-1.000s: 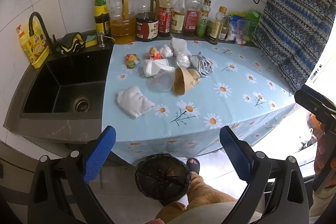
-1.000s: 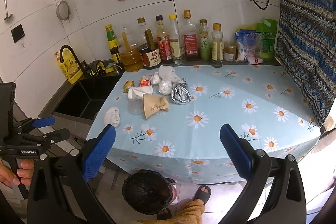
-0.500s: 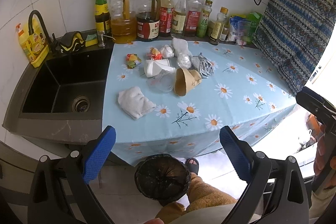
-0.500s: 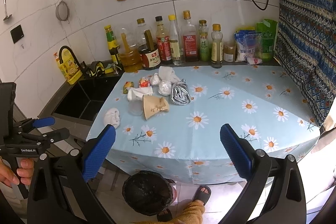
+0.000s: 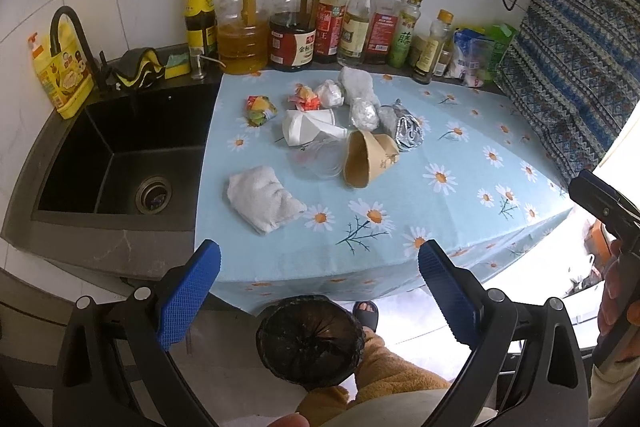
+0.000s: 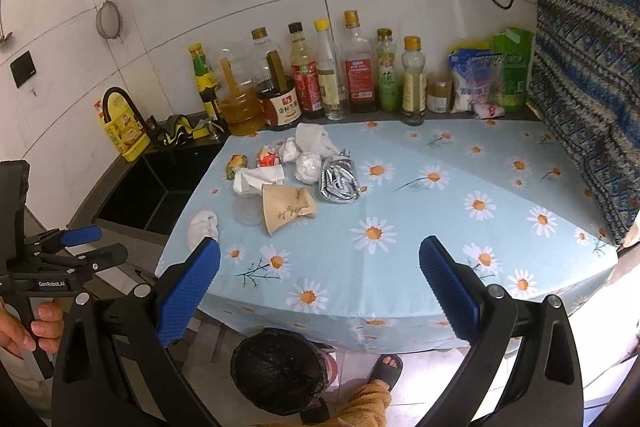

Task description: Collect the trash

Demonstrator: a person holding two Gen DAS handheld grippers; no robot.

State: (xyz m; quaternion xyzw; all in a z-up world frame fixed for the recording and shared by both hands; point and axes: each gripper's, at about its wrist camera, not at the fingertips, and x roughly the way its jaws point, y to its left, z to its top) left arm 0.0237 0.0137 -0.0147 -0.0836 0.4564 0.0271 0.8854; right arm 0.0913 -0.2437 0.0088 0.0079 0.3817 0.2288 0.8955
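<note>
Trash lies in a cluster on the daisy tablecloth (image 5: 460, 163): a brown paper cup (image 5: 366, 157) on its side, a white paper cup (image 5: 306, 127), a clear plastic lid (image 5: 320, 161), a foil wrapper (image 5: 406, 131), crumpled white wads (image 5: 358, 87), coloured wrappers (image 5: 260, 109) and a folded white tissue (image 5: 264, 197). A bin with a black liner (image 5: 310, 339) stands on the floor below the table edge. My left gripper (image 5: 320, 287) is open, held before the table above the bin. My right gripper (image 6: 320, 287) is open too, empty, with the cluster (image 6: 288, 183) ahead.
A black sink (image 5: 120, 155) lies left of the cloth. A row of sauce and oil bottles (image 5: 320, 23) lines the back wall, with bags (image 6: 492, 75) at its right end. A patterned curtain (image 6: 584, 67) hangs at the right. A person's sandalled foot (image 6: 386, 367) is beside the bin.
Both views have barely shifted; the left gripper has drifted slightly. Both grippers remain open and empty, and the trash has not moved.
</note>
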